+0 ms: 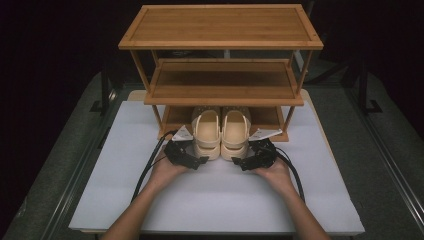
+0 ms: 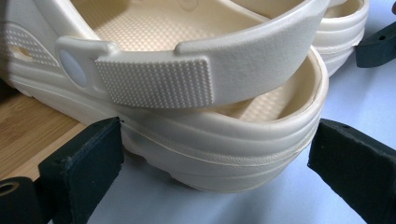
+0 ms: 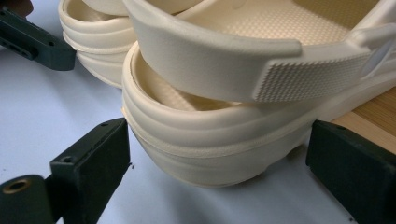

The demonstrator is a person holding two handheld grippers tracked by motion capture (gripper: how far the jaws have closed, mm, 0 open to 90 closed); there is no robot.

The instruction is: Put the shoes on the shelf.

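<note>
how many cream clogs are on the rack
2. The left cream rubber clog and the right cream rubber clog sit side by side on the bottom tier of the wooden three-tier rack, heels overhanging the white tabletop. No others visible.

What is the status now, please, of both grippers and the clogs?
Left gripper open, jaws astride left clog heel. Right gripper open, astride right clog heel. Clogs half under the bamboo rack. No obstruction.

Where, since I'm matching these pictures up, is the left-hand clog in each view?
High view: left-hand clog at centre, left of the right-hand clog.
Left gripper view: its heel sits mid-frame, between the fingers.
Right gripper view: top left, behind the right-hand clog.
Shared landmark: the rack's wooden bottom shelf under the clogs' fronts.
</note>
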